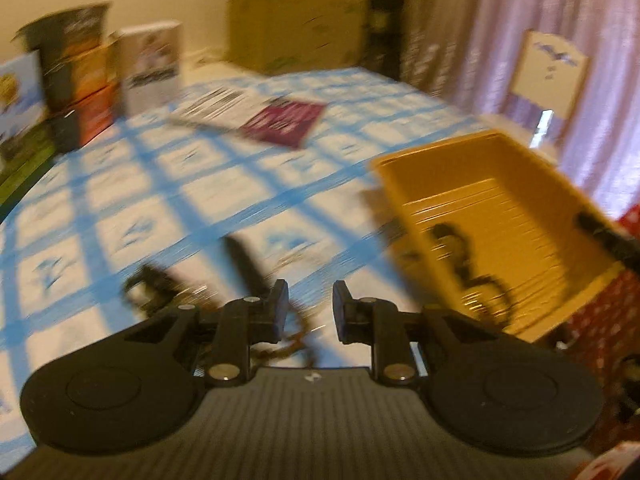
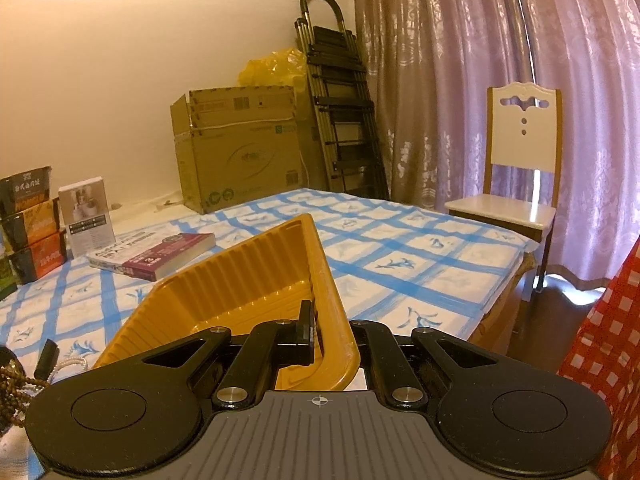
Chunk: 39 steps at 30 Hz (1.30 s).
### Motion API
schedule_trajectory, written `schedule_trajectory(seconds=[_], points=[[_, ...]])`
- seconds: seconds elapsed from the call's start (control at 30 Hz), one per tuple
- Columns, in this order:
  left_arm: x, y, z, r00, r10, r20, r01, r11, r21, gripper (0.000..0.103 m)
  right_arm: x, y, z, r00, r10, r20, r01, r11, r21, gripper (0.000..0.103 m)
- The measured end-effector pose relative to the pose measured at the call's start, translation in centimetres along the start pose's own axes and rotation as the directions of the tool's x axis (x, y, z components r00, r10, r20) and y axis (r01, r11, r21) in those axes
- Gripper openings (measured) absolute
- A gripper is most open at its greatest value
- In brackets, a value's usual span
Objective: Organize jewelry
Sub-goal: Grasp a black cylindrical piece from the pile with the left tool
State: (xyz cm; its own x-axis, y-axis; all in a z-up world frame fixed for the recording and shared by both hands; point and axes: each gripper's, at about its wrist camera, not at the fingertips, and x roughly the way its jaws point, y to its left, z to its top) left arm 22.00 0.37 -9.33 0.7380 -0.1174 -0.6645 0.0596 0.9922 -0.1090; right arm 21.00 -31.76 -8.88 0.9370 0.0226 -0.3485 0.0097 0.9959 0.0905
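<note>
Right wrist view: right gripper (image 2: 320, 334) jaws closed tight on near rim of ribbed yellow plastic tray (image 2: 224, 280), which is tilted, far end raised off table w/ blue-and-white checked cloth (image 2: 400, 256).

Writing: stacked black-and-orange cartons (image 2: 30, 224), left of tray at table edge, carry Chinese characters, not fully legible. White upright box w/ portrait photo (image 2: 86, 210) beside them; print too small. Maroon-and-white paperback book (image 2: 156, 256) lies flat just beyond tray; a "3" shows on cover.

Left of tray, near corner: brown bead string (image 2: 16, 384), white bead loop (image 2: 72, 364), small black bar-shaped item (image 2: 46, 356) on cloth.

Left wrist view, heavily blurred: left gripper (image 1: 310, 310) jaws slightly apart, nothing seen between pads. A dark jewelry strand (image 1: 460, 256) lies inside tray; type unclear. Brown cord on cloth just under jaws.

Beyond tray: open brown cardboard box (image 2: 240, 152), folded black stepladder (image 2: 344, 120), yellow plastic bag (image 2: 272, 68). Right of tray: white-and-wood chair (image 2: 520, 152), mauve patterned curtains (image 2: 440, 60), red checked fabric (image 2: 608, 340). Cream wall behind.
</note>
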Motion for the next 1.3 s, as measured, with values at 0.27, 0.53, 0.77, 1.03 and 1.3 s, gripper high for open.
schedule_trajectory(seconds=[0.27,0.53,0.77,1.03,1.3], points=[[2.3,2.2,0.3,0.997,0.076,-0.019,-0.076,0.997,-0.003,0.024,0.0,0.4,0.0,1.000,-0.018,-0.004,0.018,1.000,-0.001,0.006],[6.3,1.8,1.1,0.994,0.084,-0.070,-0.084,0.996,0.007,0.030,0.1,1.1,-0.4,0.996,-0.084,-0.004,0.084,0.996,0.005,0.007],[8.7,2.5,1.6,0.990,0.093,-0.103,-0.096,0.995,-0.025,0.030,0.6,1.0,-0.5,0.996,-0.091,-0.017,0.091,0.996,0.017,0.007],[10.4,3.3,2.4,0.985,0.120,-0.121,-0.123,0.992,-0.016,0.027,0.8,1.2,-0.6,0.996,-0.084,-0.023,0.085,0.996,0.018,0.007],[10.1,3.8,2.3,0.988,0.104,-0.111,-0.105,0.994,-0.007,0.020,1.0,1.5,-0.6,0.996,-0.080,-0.025,0.081,0.997,0.016,0.006]])
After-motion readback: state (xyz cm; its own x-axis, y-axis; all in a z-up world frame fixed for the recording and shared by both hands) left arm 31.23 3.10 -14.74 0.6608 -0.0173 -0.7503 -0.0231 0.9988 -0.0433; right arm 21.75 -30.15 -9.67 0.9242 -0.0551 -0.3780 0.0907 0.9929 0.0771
